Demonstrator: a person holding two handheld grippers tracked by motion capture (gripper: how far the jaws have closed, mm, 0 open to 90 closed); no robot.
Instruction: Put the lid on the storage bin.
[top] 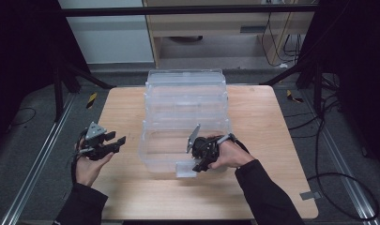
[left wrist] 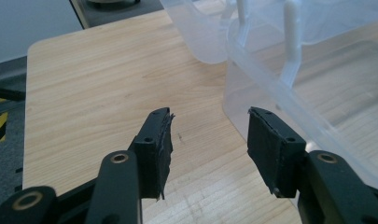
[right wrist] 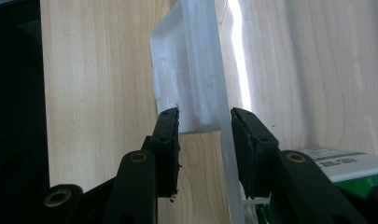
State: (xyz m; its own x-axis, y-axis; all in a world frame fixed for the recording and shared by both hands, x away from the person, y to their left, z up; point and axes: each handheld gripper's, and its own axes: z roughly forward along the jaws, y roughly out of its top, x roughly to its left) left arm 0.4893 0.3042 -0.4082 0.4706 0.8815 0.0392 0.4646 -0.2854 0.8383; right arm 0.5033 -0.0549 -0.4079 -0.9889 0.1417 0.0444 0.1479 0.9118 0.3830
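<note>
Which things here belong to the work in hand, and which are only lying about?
Belong to the work:
- clear plastic box
- its front latch, between the right tongs
- left tongs, open beside the box

Only lying about:
- wooden table
- black cables on the floor
- yellow-black tape on the floor

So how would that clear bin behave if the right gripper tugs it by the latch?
The bin looks thin-walled and nearly empty, so probably light and apt to slide on the table. The latch between the right gripper pads may flex; smooth plastic could slip.
</note>
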